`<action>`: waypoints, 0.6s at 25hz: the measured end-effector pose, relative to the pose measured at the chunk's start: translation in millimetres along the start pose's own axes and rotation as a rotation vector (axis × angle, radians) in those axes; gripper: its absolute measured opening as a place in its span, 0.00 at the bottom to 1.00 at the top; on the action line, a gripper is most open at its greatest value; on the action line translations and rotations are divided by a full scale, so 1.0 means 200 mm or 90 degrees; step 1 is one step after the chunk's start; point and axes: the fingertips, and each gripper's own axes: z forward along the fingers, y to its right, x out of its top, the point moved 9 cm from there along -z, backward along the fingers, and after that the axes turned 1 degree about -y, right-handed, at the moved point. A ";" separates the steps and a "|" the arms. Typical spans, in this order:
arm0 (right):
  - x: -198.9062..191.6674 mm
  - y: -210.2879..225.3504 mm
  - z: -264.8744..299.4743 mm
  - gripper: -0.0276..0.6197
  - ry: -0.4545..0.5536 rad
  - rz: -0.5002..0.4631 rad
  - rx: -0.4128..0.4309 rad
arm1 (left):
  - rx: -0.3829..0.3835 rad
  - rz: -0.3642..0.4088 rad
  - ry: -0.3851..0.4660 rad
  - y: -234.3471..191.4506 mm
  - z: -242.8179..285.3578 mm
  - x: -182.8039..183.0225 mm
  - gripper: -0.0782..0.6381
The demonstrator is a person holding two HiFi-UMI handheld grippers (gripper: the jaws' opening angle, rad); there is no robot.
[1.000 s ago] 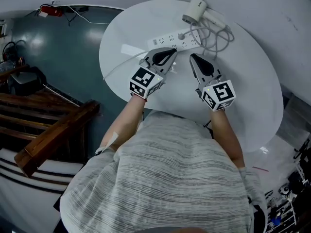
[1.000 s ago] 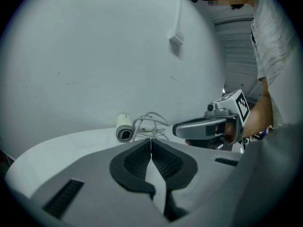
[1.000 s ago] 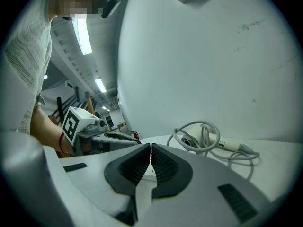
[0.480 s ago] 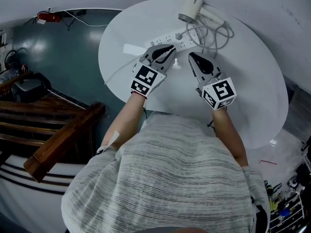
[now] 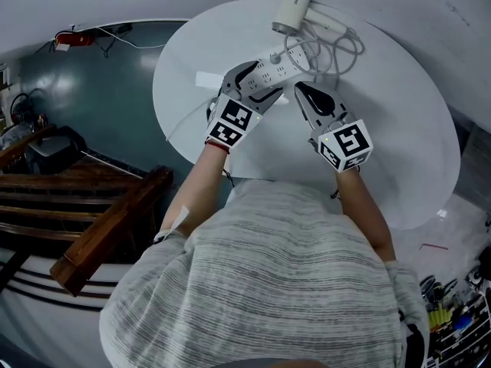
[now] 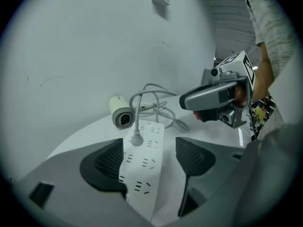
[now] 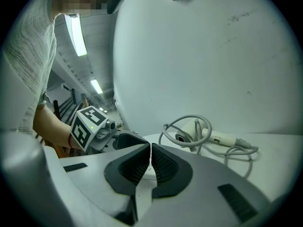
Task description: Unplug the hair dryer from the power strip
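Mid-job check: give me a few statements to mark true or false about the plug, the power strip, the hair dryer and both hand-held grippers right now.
1. The plug sits in the power strip. True.
2. The left hand-held gripper is clamped on the plug. False: its jaws have just been opening and stand apart astride the strip, neither pad on the plug.
3. The right hand-held gripper is shut and empty. True.
4. The hair dryer lies on the floor. False: it lies on the white table.
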 end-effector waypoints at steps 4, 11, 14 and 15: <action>0.00 0.01 0.00 0.09 0.002 0.002 -0.002 | -0.011 0.012 -0.027 -0.01 0.04 0.00 0.65; -0.01 0.00 0.00 0.09 -0.004 -0.001 0.002 | -0.009 0.055 -0.078 -0.05 0.13 -0.02 0.72; -0.01 -0.01 0.00 0.09 -0.006 -0.003 0.001 | -0.001 0.077 -0.112 -0.07 0.16 -0.04 0.74; -0.01 -0.01 -0.01 0.09 -0.008 -0.003 0.001 | -0.001 0.082 -0.124 -0.07 0.17 -0.04 0.74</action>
